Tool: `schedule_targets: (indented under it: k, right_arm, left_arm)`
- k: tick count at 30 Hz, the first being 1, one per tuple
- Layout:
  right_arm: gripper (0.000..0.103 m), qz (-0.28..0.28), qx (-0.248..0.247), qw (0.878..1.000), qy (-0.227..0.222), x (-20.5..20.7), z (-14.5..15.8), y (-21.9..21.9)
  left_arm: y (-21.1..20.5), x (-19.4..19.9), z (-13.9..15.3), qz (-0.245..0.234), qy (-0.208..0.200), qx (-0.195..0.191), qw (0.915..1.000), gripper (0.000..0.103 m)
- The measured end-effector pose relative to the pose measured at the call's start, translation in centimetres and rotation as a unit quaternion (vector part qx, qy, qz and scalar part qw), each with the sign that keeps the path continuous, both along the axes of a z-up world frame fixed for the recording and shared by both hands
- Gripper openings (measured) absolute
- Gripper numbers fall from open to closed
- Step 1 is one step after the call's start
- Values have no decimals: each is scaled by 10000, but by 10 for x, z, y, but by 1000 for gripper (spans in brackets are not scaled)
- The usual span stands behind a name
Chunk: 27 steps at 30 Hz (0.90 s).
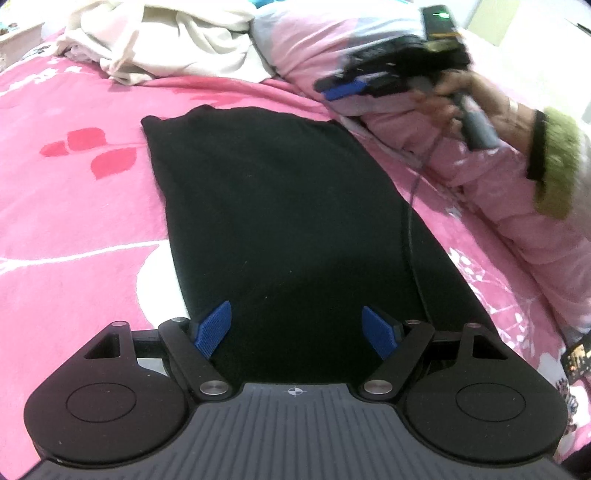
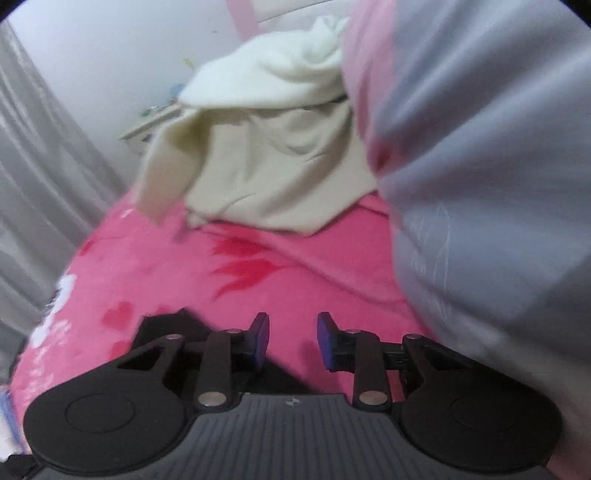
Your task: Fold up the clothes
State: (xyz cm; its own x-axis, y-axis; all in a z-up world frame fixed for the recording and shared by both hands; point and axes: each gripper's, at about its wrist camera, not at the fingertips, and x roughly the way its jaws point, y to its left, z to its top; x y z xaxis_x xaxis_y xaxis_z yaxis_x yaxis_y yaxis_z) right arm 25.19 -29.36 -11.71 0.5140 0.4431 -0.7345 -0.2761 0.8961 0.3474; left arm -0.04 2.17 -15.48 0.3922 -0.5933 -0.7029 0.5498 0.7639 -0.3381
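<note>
A black garment (image 1: 273, 206) lies flat and folded into a long strip on the pink bedspread (image 1: 74, 206). My left gripper (image 1: 297, 328) is open and empty, just above the near end of the garment. My right gripper (image 1: 343, 86) shows blurred in the left wrist view, held in a hand above the garment's far right corner. In the right wrist view the right gripper (image 2: 291, 341) is open and empty above the bedspread (image 2: 177, 273), with a corner of the black garment (image 2: 166, 325) under its left finger.
A heap of cream clothes (image 1: 166, 33) lies at the far end of the bed, also seen in the right wrist view (image 2: 258, 147). A pink and grey quilt (image 1: 480, 177) runs along the right side (image 2: 480, 184). A cable (image 1: 412, 236) crosses the garment's right edge.
</note>
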Motion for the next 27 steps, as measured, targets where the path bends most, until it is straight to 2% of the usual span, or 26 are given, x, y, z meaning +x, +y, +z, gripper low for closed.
schedule_targets:
  k: [4, 10, 11, 14, 17, 20, 23, 25, 26, 27]
  right_arm:
    - [32, 15, 294, 9980, 554, -19, -9, -4]
    - [33, -379, 487, 9913, 1162, -19, -39, -11]
    - [33, -399, 548, 9908, 1175, -19, -41, -11]
    - [4, -233, 683, 9935, 884, -25, -34, -8]
    - [4, -284, 343, 9981, 415, -36, -23, -5]
    - [4, -769, 69, 9968, 186, -41, -22, -13]
    - [4, -1221, 264, 9921, 118, -44, -21, -26]
    - [8, -1137, 632, 9911, 286, -46, -20, -30]
    - [13, -1062, 799, 9902, 430, -45, -21, -30]
    - [22, -970, 894, 9898, 529, -46, -21, -28]
  left_arm:
    - [-1, 4, 0, 61, 57, -38, 10000, 79]
    - [-2, 1, 0, 43, 15, 8, 10000, 79]
    - [-2, 1, 1, 44, 10, 15, 10000, 79]
    - [-2, 3, 1, 86, 38, -21, 10000, 79]
    - [-2, 3, 1, 92, 38, -44, 9999, 79]
    - [-2, 3, 1, 83, 25, -31, 10000, 79]
    - [-2, 3, 1, 77, 17, -33, 10000, 79]
    - [-1, 3, 1, 72, 19, -33, 10000, 79]
    - [-1, 4, 1, 74, 23, -35, 10000, 79]
    - [-1, 4, 1, 75, 25, -37, 10000, 79]
